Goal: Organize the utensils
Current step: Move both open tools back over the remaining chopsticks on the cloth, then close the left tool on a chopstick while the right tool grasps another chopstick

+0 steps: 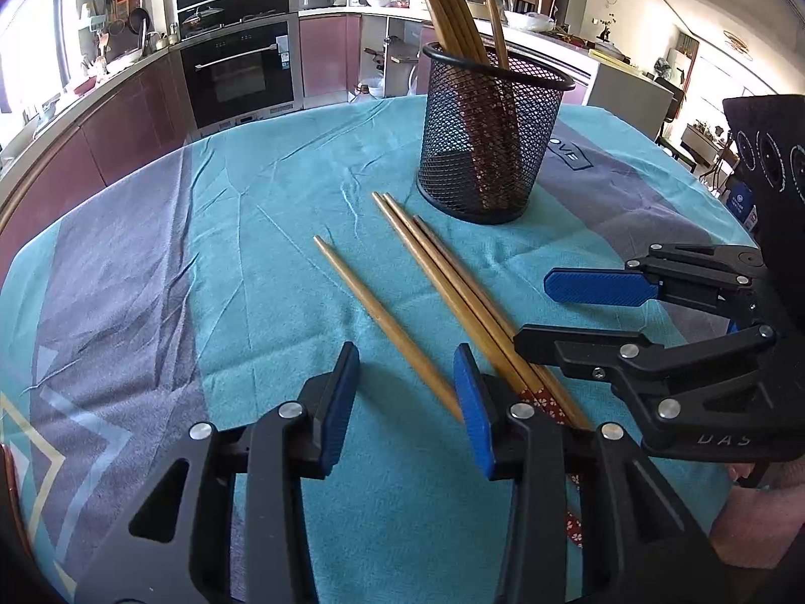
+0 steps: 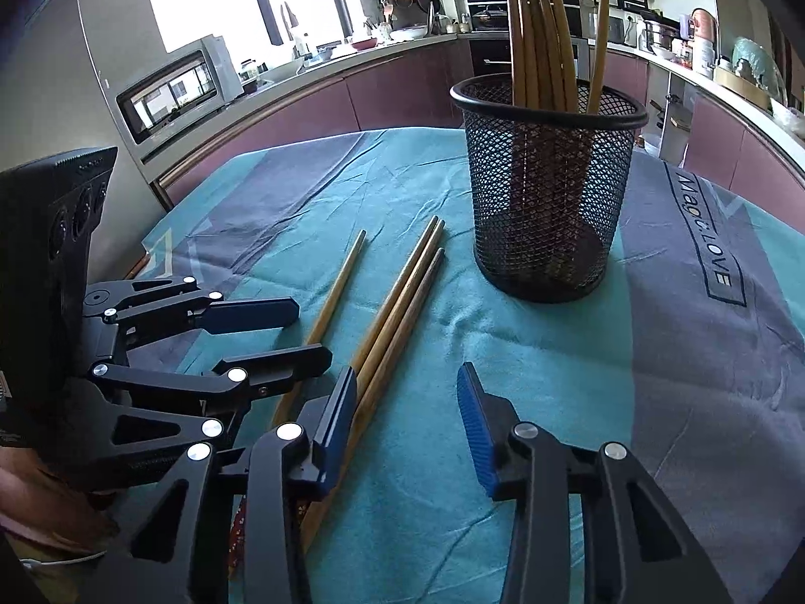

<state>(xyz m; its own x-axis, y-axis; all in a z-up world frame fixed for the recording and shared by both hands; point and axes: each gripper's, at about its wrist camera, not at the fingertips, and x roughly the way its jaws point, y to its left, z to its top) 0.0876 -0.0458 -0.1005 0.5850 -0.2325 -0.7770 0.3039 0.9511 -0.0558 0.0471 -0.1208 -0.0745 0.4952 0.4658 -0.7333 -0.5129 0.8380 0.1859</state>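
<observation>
Four loose chopsticks (image 1: 453,297) seen lying on teal tablecloth (image 1: 282,186), near black mesh holder (image 1: 490,141) stocked with upright chopsticks. Left gripper (image 1: 407,402) and right gripper (image 2: 407,423) both held part-open, nothing clamped, low over cloth.

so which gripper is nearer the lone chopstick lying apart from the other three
Left. The left gripper has the lone chopstick running in between its open fingers; the right gripper sits beyond the bundle of three.
</observation>
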